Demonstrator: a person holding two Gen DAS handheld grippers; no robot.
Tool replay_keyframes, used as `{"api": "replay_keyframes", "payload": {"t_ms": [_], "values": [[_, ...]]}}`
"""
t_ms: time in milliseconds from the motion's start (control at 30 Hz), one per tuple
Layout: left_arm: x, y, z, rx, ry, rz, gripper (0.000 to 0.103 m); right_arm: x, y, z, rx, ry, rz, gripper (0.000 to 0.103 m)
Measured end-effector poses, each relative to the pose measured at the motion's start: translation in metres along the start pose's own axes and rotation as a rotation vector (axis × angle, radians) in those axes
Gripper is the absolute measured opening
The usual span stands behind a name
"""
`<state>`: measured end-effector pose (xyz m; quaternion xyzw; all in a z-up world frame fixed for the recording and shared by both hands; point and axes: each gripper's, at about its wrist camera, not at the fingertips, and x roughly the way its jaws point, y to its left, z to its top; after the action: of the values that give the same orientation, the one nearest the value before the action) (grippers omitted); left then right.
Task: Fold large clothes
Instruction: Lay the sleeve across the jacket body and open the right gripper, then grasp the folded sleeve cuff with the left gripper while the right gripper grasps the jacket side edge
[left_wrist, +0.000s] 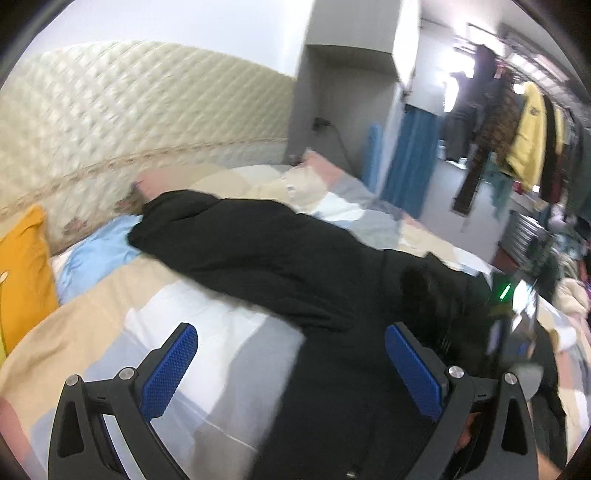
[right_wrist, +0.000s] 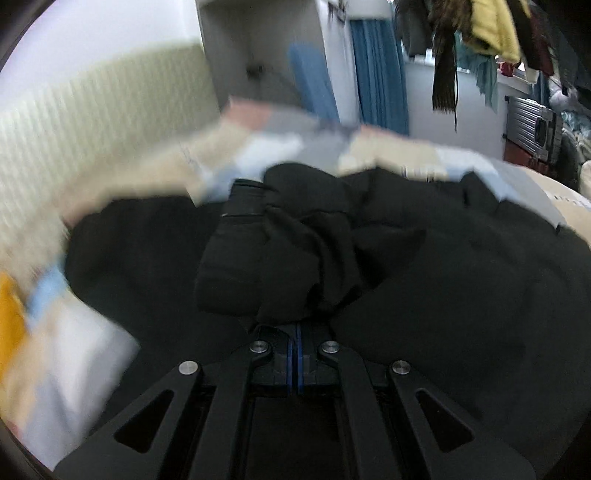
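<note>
Both tongs are in my view, one in each picture; my left gripper (left_wrist: 291, 354) has its two blue pads (left_wrist: 170, 369) wide apart at the bottom of the left wrist view, with nothing between them; part of the big black soft garment (left_wrist: 280, 266) lies under the gap on the right side; my right gripper (right_wrist: 295, 356) has its pads pressed together at the bottom middle of the right wrist view, and a bunched fold of the black garment (right_wrist: 332, 258) sits right at their tips, so they look clamped on it.

I see the garment spread over the bed with the patchwork cover of cream, grey, white and pink squares (left_wrist: 192, 317); in the left wrist view it runs from the middle of the frame down to the lower right; in the right wrist view it fills the middle and the right side, and a ribbed black cuff (right_wrist: 243, 203) shows just above the middle.

Behind the bed, in the upper left of the left wrist view, stands a cream quilted headboard (left_wrist: 122, 122); an orange pillow (left_wrist: 22, 273) leans at the far left edge; a pale blue pillow (left_wrist: 96, 251) lies beside it; blue curtains (left_wrist: 410, 162) hang right of the middle; a yellow jacket (left_wrist: 528, 136) hangs with dark clothes in the upper right; both pictures are blurry.
</note>
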<state>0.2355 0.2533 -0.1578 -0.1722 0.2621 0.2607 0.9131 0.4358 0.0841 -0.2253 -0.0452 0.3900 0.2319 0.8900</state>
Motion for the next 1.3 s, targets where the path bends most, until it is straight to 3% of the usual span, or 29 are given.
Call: {"api": "replay_keyframes", "payload": {"t_ms": [67, 233, 367, 467, 500, 600, 800, 933, 1300], "values": [[0.006, 0.004, 0.000, -0.016, 0.005, 0.011, 0.102, 0.029, -0.001, -0.014, -0.023, 0.082, -0.041, 0.001], [0.019, -0.001, -0.002, 0.010, 0.050, -0.026, 0.102, 0.043, 0.000, -0.018, -0.055, 0.078, -0.091, 0.001], [0.019, -0.004, -0.005, 0.016, 0.061, -0.039, 0.102, 0.034, -0.001, -0.017, -0.047, 0.063, -0.083, 0.003], [0.018, 0.002, -0.003, -0.010, 0.057, -0.047, 0.102, 0.025, 0.009, -0.017, -0.067, 0.071, -0.051, 0.014], [0.017, 0.004, -0.003, -0.017, 0.059, -0.047, 0.102, 0.019, 0.021, -0.019, -0.082, 0.078, -0.054, 0.022], [0.020, 0.007, -0.003, -0.036, 0.078, -0.063, 0.102, 0.002, 0.036, -0.027, -0.128, 0.071, 0.001, 0.080], [0.021, 0.004, -0.004, -0.021, 0.099, -0.096, 0.102, -0.046, 0.044, -0.039, -0.201, 0.029, 0.029, 0.080], [0.016, -0.005, -0.006, 0.019, 0.094, -0.128, 0.102, -0.087, 0.012, -0.046, -0.160, 0.008, 0.034, 0.080], [0.004, -0.047, -0.025, 0.106, 0.127, -0.210, 0.102, -0.183, -0.086, -0.068, -0.036, -0.113, -0.060, 0.080]]}}
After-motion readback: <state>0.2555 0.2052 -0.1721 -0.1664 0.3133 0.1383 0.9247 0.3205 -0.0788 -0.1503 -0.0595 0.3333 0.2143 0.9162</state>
